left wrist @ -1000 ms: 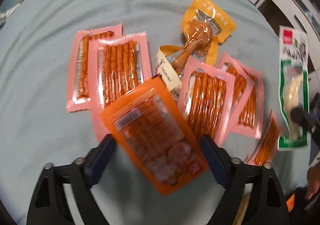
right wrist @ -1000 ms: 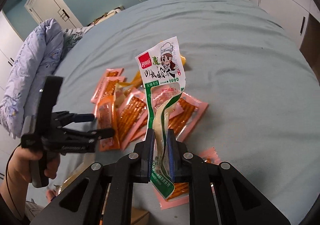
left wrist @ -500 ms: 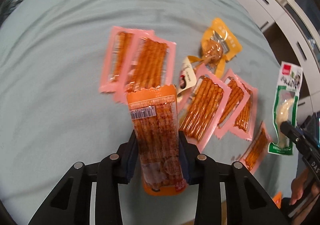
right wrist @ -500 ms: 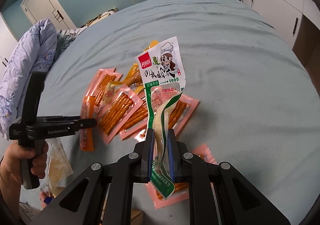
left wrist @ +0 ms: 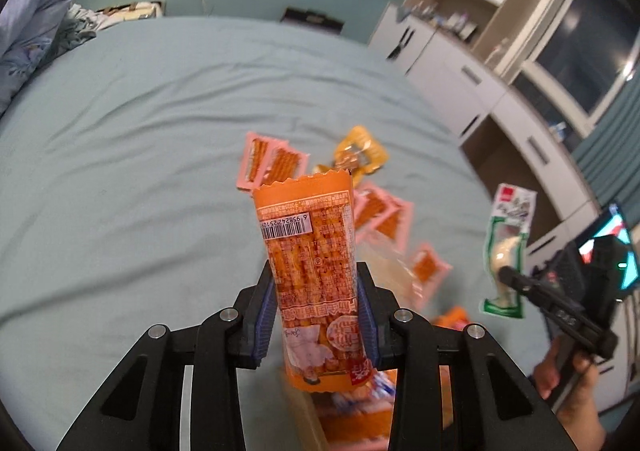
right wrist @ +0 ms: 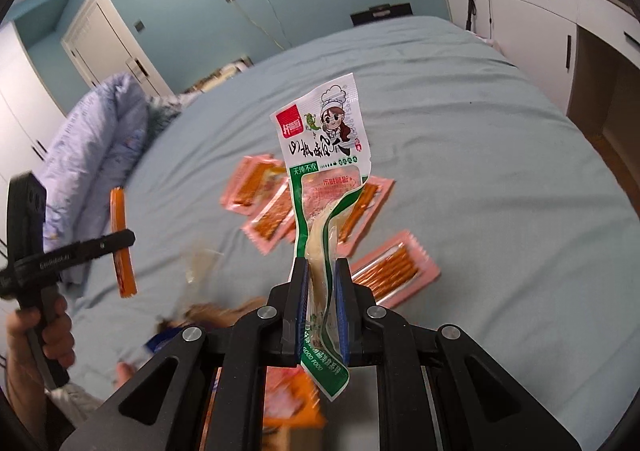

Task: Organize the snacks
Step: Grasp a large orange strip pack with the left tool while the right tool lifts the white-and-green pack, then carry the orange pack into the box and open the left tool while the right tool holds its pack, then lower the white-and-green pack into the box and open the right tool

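My left gripper [left wrist: 316, 315] is shut on an orange snack packet [left wrist: 312, 251] and holds it upright, lifted off the bed; it shows edge-on in the right wrist view [right wrist: 120, 239]. My right gripper [right wrist: 322, 311] is shut on a green-and-white snack packet [right wrist: 326, 155], held upright in the air; it also shows in the left wrist view [left wrist: 506, 247]. Several pink packets of orange sticks [right wrist: 272, 207] and a yellow packet [left wrist: 360, 153] lie on the blue-grey bed sheet [left wrist: 140, 171].
A cardboard box with orange packets [left wrist: 352, 415] sits below the grippers at the bed's near edge. A folded quilt [right wrist: 92, 155] lies at the bed's left. White cabinets [right wrist: 540, 11] stand to the right. A clear wrapper [right wrist: 200, 263] lies near the box.
My left gripper closed on the orange packet, lifted it off the bed and drew back over the box. My right gripper kept hold of the green packet and drew back too.
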`<state>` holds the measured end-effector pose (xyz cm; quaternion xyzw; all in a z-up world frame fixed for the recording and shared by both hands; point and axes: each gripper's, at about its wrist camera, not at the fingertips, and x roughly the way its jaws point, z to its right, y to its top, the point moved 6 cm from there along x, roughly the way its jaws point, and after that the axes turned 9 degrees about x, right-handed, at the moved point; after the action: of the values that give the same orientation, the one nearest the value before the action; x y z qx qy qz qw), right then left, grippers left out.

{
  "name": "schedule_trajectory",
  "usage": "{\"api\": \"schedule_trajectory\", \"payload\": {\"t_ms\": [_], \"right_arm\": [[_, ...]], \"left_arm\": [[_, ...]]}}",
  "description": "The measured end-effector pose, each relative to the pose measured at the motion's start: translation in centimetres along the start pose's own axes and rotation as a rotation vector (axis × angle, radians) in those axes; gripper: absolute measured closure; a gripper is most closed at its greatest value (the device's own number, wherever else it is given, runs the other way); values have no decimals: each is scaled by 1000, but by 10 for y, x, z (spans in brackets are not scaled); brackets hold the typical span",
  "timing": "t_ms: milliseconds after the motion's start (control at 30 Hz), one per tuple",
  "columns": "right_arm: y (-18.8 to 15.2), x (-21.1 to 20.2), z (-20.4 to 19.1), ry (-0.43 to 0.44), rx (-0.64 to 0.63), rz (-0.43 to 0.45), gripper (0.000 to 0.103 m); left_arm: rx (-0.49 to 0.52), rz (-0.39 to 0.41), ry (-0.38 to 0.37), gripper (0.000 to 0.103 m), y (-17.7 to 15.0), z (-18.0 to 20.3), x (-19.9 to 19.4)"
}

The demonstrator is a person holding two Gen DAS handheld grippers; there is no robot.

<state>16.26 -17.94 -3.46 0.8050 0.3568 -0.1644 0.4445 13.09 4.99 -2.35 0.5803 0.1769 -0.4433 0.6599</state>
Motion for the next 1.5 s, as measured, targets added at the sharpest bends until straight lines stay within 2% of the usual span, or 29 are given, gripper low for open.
{"api": "schedule_trajectory", "payload": {"t_ms": [67, 133, 267, 333, 433, 567, 700, 767, 833, 933, 1033, 1200, 1233, 1367, 1500], "right_arm": [[-9, -13, -1, 23, 16, 20, 92], [-16, -25, 1, 43, 24, 36, 92], [-31, -33, -3, 68, 13, 43, 92], [-39, -33, -5, 64, -1, 38, 92], [-38, -29, -6, 62, -12, 35, 92], [-34, -30, -4, 52, -25, 40, 92], [-34, -30, -7, 55, -19, 44, 92], [-35, -32, -9, 62, -18, 55, 92], [-37, -32, -10, 71, -19, 56, 92], [-41, -31, -9, 61, -23, 50, 92], [-40, -32, -9, 61, -21, 50, 92], [-39, -33, -10, 72, -14, 44, 92], [-39, -33, -11, 78, -16, 42, 92], [-41, -35, -18, 96, -51, 45, 92], [-47, -32, -31, 121, -116, 27, 92]], "left_arm": [[1, 26, -44, 68, -10, 9, -14], [20, 5, -97, 68, -23, 18, -18], [123, -53, -82, 67, -40, 45, -8], [166, -64, -102, 67, -42, 58, -4], [177, -88, -154, 67, -48, 71, -1], [157, -135, -158, 67, -53, 69, 8], [158, -174, -130, 65, -58, 67, 18], [182, -185, -104, 60, -60, 69, 20], [204, -191, -84, 60, -65, 72, 20], [230, -193, -58, 53, -65, 75, 22], [230, -165, -23, 38, -61, 72, 17], [204, -83, 75, 28, -50, 57, 3], [204, -63, 113, 26, -47, 53, 0], [214, -28, 218, 25, -42, 43, -6], [217, -29, 250, 24, -40, 38, -6]]}}
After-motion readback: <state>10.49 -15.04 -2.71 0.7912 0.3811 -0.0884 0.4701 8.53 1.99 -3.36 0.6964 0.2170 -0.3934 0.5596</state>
